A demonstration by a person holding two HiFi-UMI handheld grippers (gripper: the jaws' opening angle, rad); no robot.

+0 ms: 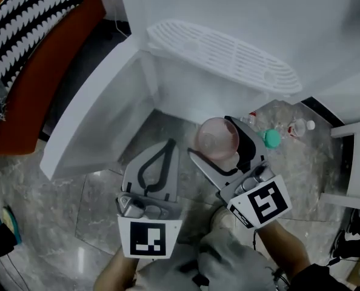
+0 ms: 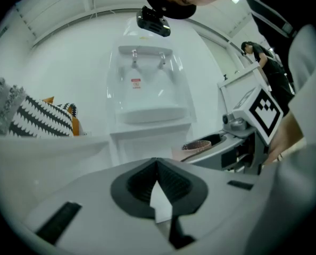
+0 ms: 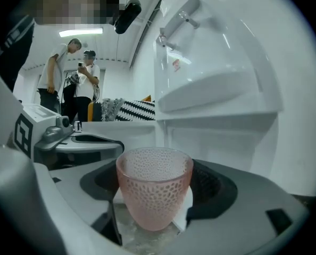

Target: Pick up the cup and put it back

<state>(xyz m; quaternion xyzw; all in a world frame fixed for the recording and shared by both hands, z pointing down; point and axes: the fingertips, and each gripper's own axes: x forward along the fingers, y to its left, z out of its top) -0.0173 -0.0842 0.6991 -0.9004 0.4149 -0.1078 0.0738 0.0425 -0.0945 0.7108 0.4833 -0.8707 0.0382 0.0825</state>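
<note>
Right gripper view: we find the pink dimpled translucent cup (image 3: 154,187) clamped upright in the right gripper (image 1: 215,141), above the grey marble floor (image 1: 101,199) (left gripper (image 2: 158,169) closed, empty). We advise lowering level, releasing only once seated.

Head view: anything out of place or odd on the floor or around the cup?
Yes: clear plastic bottles lie on their sides on the marble floor beside the white unit, one of them teal-capped. The pink cup sits upright in the right claw, with no spill seen.
</note>
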